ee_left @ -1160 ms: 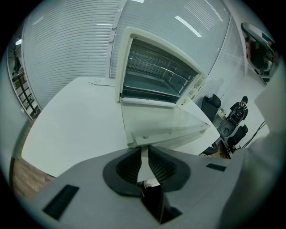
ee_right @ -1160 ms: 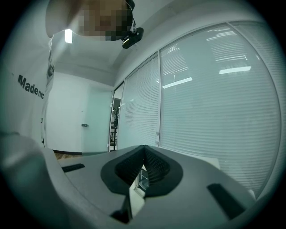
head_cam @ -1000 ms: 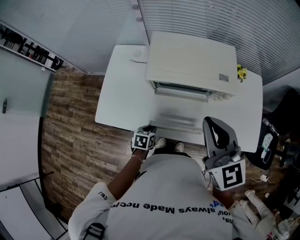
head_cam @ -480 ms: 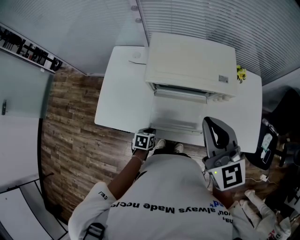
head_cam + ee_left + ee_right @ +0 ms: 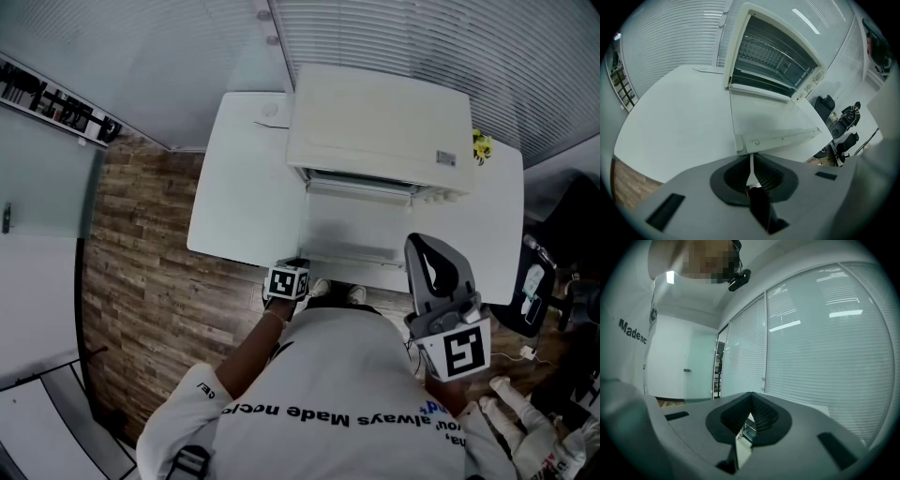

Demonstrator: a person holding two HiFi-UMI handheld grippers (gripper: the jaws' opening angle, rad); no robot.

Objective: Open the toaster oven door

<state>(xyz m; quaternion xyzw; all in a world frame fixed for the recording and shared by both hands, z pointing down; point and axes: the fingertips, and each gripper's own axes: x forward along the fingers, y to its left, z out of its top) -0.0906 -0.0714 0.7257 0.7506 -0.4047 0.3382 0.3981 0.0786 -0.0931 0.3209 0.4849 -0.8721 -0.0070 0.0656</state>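
Toaster oven (image 5: 380, 122) stands at the back of the white surface (image 5: 234, 187), close to the window blinds (image 5: 422, 37); its door (image 5: 352, 230) is fully down, lying flat and reaching toward the surface's front edge; the head view shows only the oven's plain top and the lowered door from above, while the left gripper view looks straight into the open cavity and shows the wire rack (image 5: 773, 58) inside; the left hand-held gripper (image 5: 298, 262) sits just short of the door's front edge near its left corner, its jaws closing with only a thin slit between them and nothing in it; the right hand-held gripper (image 5: 424, 248) is held up at the person's right, apart from the door, its pads pressed together and empty; its own view shows blinds and a glass partition; small yellow flowers (image 5: 483, 145) sit beside the oven's right end.
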